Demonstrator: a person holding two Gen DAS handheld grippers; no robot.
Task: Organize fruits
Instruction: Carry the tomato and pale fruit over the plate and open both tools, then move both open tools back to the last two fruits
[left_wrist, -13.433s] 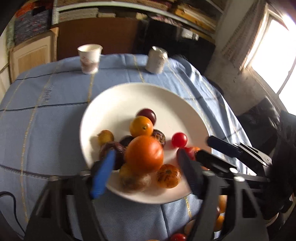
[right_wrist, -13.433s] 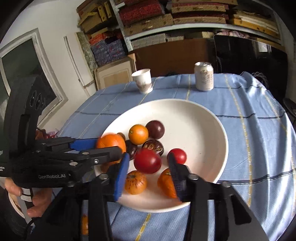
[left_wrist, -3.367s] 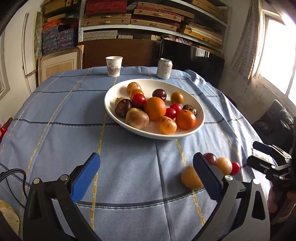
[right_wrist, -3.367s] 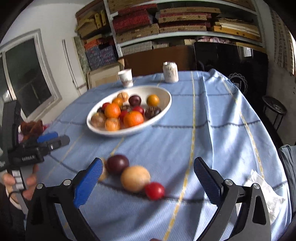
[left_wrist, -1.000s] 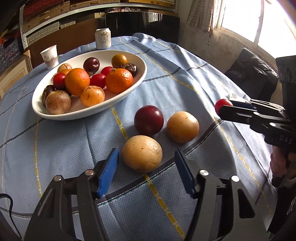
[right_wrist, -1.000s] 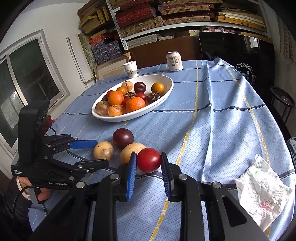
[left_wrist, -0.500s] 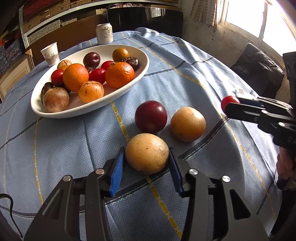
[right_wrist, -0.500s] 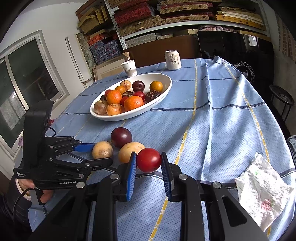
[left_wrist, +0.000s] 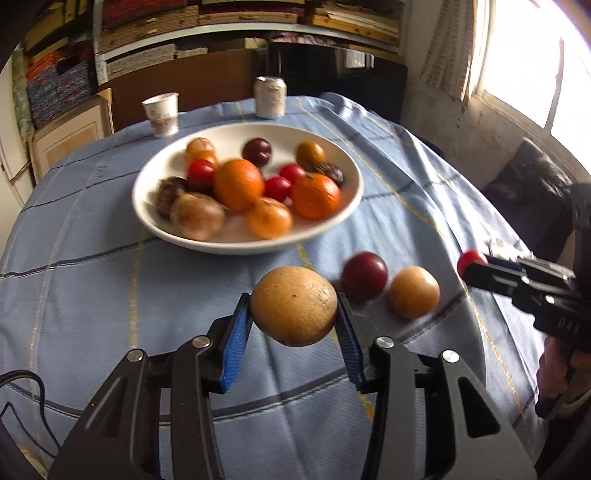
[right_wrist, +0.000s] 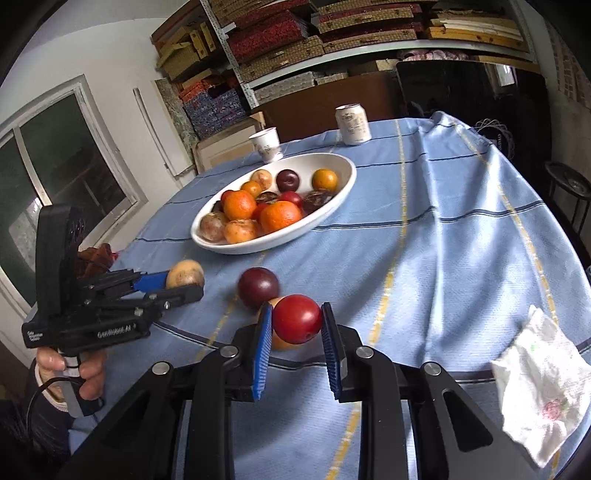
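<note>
Your left gripper (left_wrist: 294, 317) has its blue pads clamped on a tan round fruit (left_wrist: 294, 306), low in the centre of the left wrist view, lifted off the blue tablecloth (left_wrist: 92, 288). Your right gripper (right_wrist: 296, 325) is closed tight on a red fruit (right_wrist: 297, 319), at the lower centre of its own view. A dark plum (left_wrist: 364, 275) and an orange-tan fruit (left_wrist: 413, 292) lie side by side on the cloth, right of centre. The white bowl (left_wrist: 147, 206) of mixed fruit sits above them, toward the upper middle.
</note>
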